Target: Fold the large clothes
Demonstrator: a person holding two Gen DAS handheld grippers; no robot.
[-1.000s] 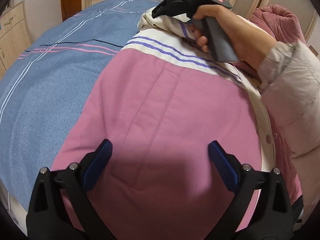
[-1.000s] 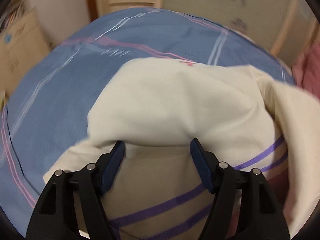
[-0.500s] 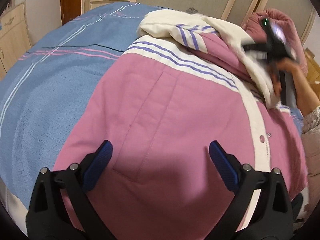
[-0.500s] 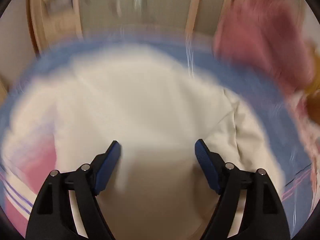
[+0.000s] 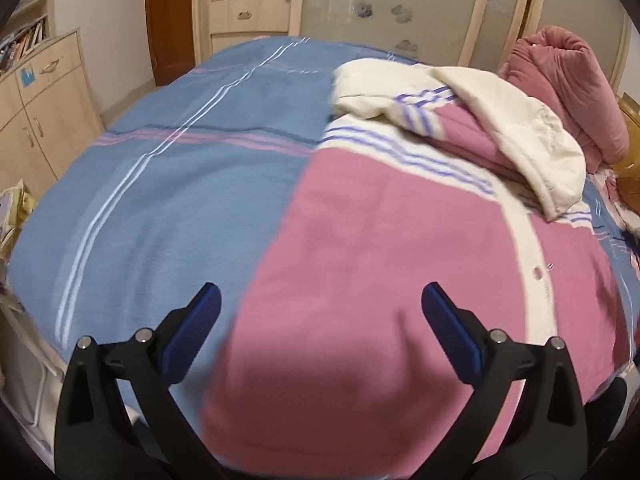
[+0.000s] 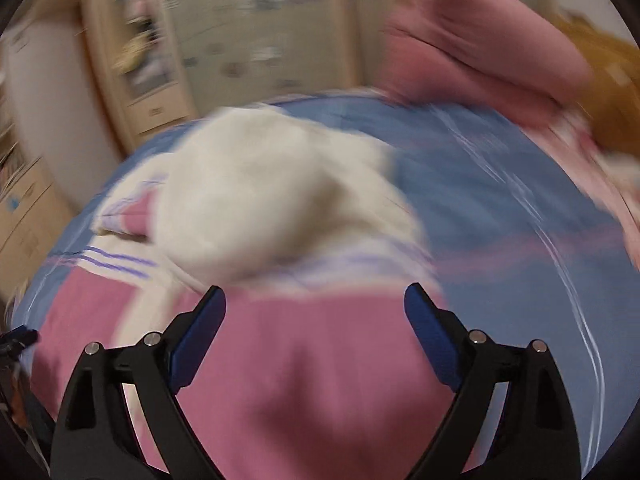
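A: What did the coat [image 5: 372, 264] look like?
B: Pink, soft, quilted, with a cream placket, snaps and purple stripes. It lay flat on the bed [image 5: 168, 184], its cream hood [image 5: 516, 140] flopped over the top.
A: And the grippers?
B: The left gripper [image 5: 320, 320] was spread wide, holding nothing. The right gripper [image 6: 314, 316] had just been opening, nothing between its fingers.
A: The room?
B: Blue striped sheet, pale wood wardrobe [image 5: 400, 4], pink duvet [image 5: 568, 84].
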